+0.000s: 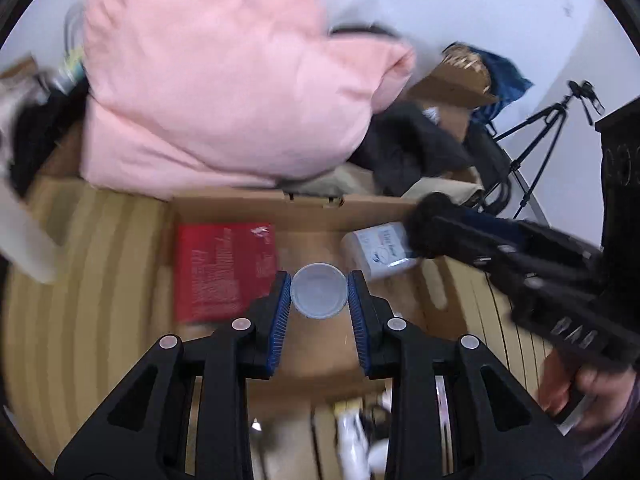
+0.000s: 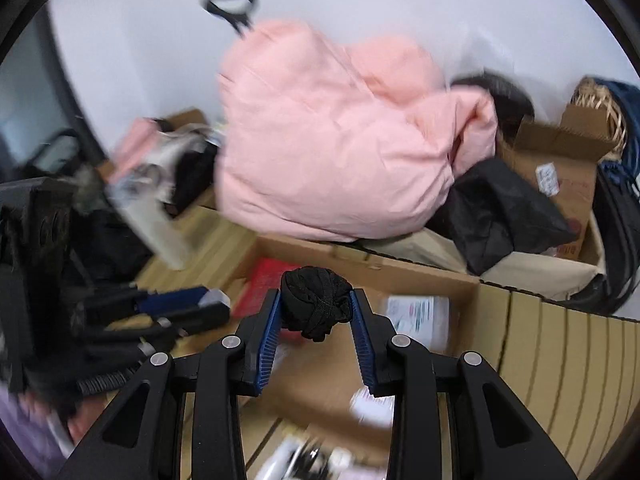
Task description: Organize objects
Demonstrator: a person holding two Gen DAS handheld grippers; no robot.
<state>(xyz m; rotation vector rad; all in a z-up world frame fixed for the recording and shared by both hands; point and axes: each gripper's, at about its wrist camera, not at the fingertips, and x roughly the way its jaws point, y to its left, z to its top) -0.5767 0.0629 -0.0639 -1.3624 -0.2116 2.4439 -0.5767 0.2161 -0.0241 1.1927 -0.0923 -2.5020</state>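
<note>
In the left wrist view my left gripper is shut on a small round container with a pale grey lid, held over an open cardboard box. A red packet and a white tissue pack lie in that box. My right gripper reaches in from the right there, gripping something dark. The right wrist view shows my right gripper shut on a rolled black fabric bundle above the same box. The left gripper appears at the left, blurred.
A big pink puffy garment is piled behind the box, with black clothing, more cardboard boxes and a blue bag. A tripod stands by the wall. A striped yellow mat covers the floor. Small items lie near the front.
</note>
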